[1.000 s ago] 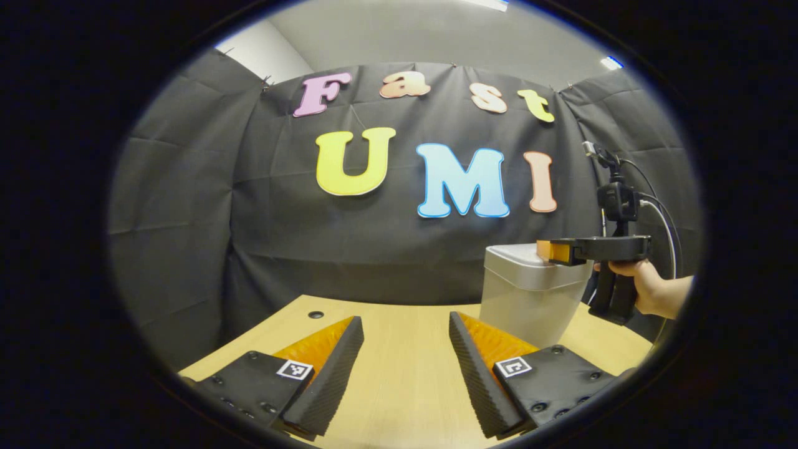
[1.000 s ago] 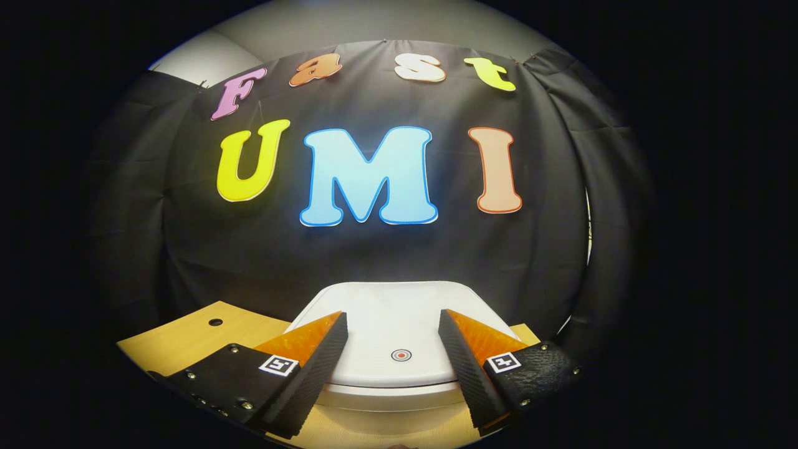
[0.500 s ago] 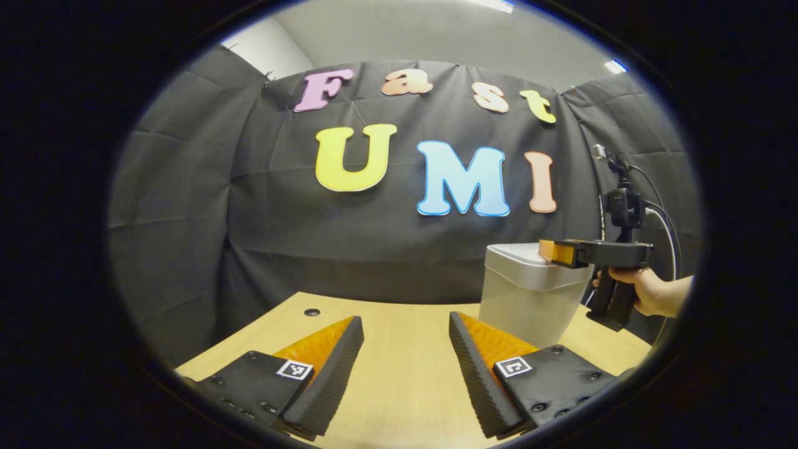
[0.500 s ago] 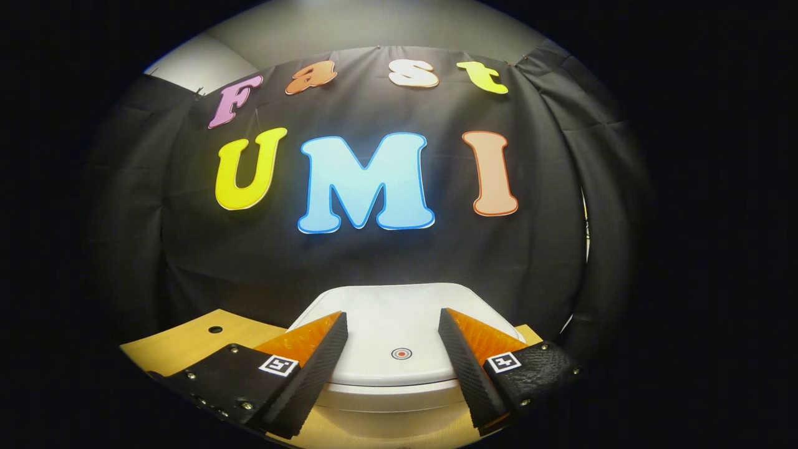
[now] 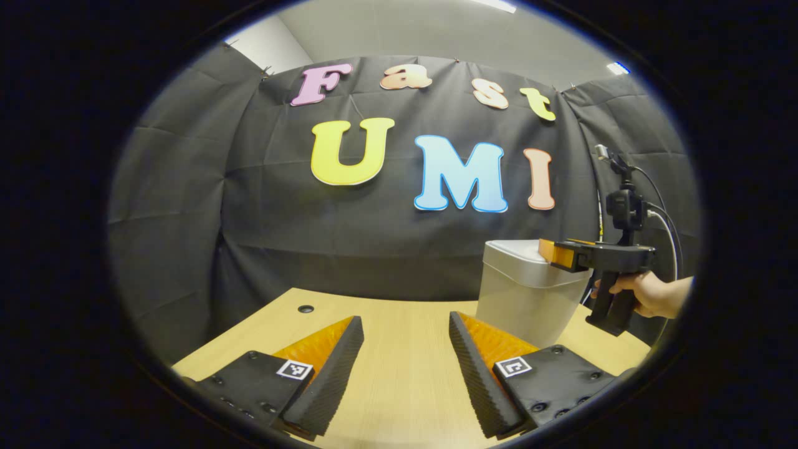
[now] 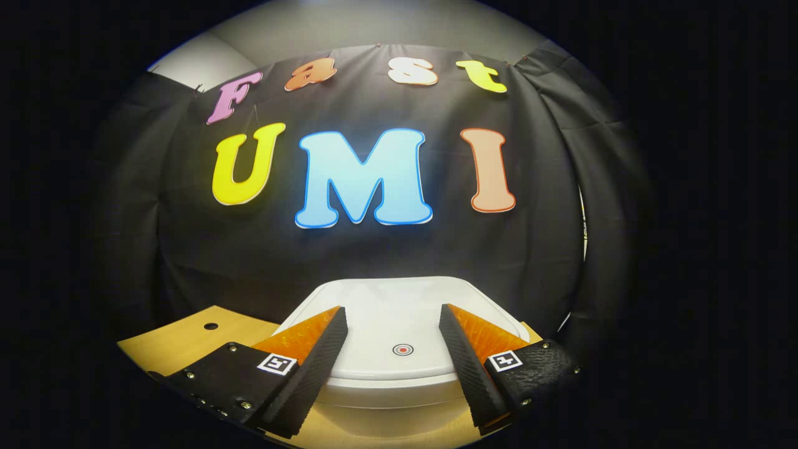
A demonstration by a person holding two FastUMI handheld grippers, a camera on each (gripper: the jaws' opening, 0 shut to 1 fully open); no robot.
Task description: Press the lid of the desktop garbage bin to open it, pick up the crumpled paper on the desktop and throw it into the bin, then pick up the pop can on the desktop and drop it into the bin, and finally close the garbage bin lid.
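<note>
- The right tongs (image 6: 391, 318) hang level above the bin (image 5: 527, 293), fingers apart and holding nothing; I judge they are poised there to press the lid (image 6: 399, 324), which lies shut.
- In the right gripper view the lid sits at 6 o'clock, between the two fingers, and its small round button mark (image 6: 403, 350) lies in the gap, a little toward the right finger. Whether the tips touch the lid I cannot tell.
- The left tongs (image 5: 406, 324) are also apart and empty, low over the bare bench (image 5: 405, 386), likely waiting clear while the other hand works.
- From the left gripper view the bin stands at about 3 o'clock, on the bench's far right, with the right tongs (image 5: 548, 249) over its top edge and a hand (image 5: 648, 293) on the grip.
- Paper and can cannot be placed from here.
</note>
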